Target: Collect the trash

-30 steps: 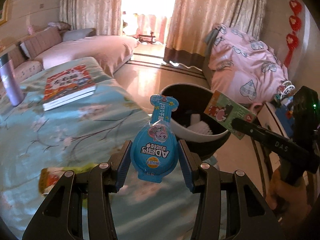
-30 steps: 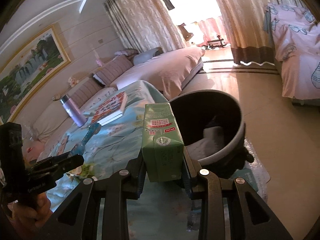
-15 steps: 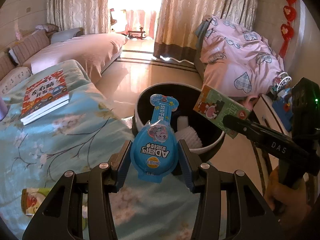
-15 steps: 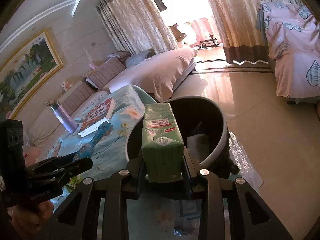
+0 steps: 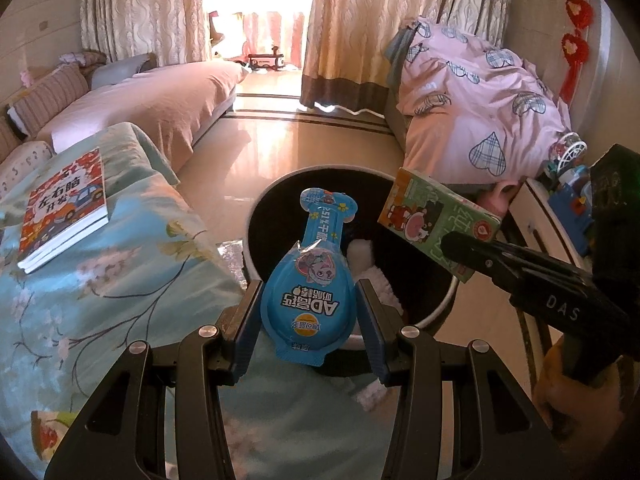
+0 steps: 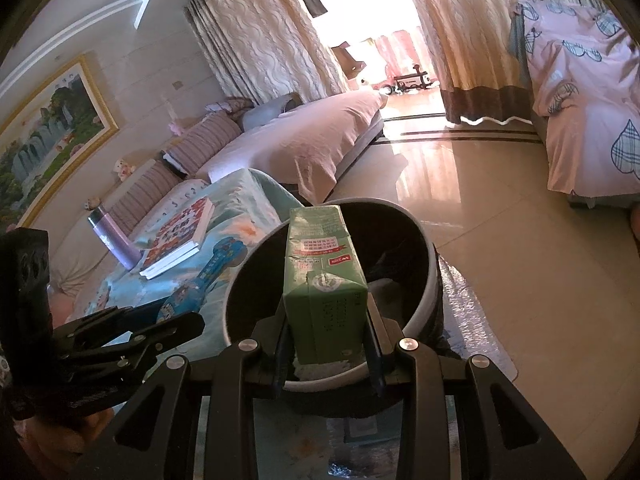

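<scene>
- Left wrist view: since a second ago I am seeing the trash bin (image 5: 256, 216) sliding from the upper right toward the centre of the frame, so the blue bottle-shaped snack pack (image 5: 308, 284) is now hanging right over its near rim, with the book (image 5: 64, 216) drifting off to the left on the flowered bedspread (image 5: 120, 280).
- The left gripper (image 5: 308, 312) is standing partly open, its blue pads pinching the round belly of the pack and the narrow neck pointing away from me, upright between the fingers.
- I am judging the pack light, thin and slick, a sealed film that would crumple; the wide belly is the sound place to grip.
- At right in the same view, the right gripper (image 5: 460, 244) is carrying the green carton (image 5: 436, 216) above the bin's far side.
- Right wrist view: the bin (image 6: 428, 248) is now filling the middle, closer than a second ago, and the carton (image 6: 324, 280) is sitting directly above its mouth.
- The right gripper (image 6: 326, 348) is nearly closed, clamping the carton's lower sides, long axis pointing forward.
- I am judging the carton stiff but crushable and probably empty; flat faces suit the pads.
- The left gripper (image 6: 176, 320) is showing at lower left, beside the bin.
</scene>
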`<control>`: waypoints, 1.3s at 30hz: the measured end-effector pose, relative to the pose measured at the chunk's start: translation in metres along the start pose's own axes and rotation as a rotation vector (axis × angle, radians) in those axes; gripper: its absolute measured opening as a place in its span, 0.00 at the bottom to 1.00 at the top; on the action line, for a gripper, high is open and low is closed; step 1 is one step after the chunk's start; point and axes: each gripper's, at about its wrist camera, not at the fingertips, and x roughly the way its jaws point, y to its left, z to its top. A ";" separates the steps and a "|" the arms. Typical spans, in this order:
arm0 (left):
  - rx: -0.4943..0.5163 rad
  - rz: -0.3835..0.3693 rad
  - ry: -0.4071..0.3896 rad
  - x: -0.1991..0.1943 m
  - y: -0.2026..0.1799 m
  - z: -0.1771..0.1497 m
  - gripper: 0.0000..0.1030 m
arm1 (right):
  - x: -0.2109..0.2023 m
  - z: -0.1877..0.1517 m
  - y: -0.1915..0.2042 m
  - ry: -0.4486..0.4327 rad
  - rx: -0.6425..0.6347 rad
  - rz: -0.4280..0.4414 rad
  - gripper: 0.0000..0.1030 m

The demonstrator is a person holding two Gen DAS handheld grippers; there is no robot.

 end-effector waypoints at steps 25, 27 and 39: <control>-0.060 -0.023 -0.018 -0.021 0.014 -0.006 0.57 | -0.004 0.002 -0.001 0.000 0.036 0.022 0.43; -0.076 -0.027 -0.029 -0.032 0.020 -0.013 0.58 | -0.011 0.000 0.006 -0.014 0.032 0.025 0.51; -0.193 -0.004 -0.078 -0.105 0.064 -0.086 0.60 | -0.044 -0.039 0.061 -0.071 0.028 0.086 0.80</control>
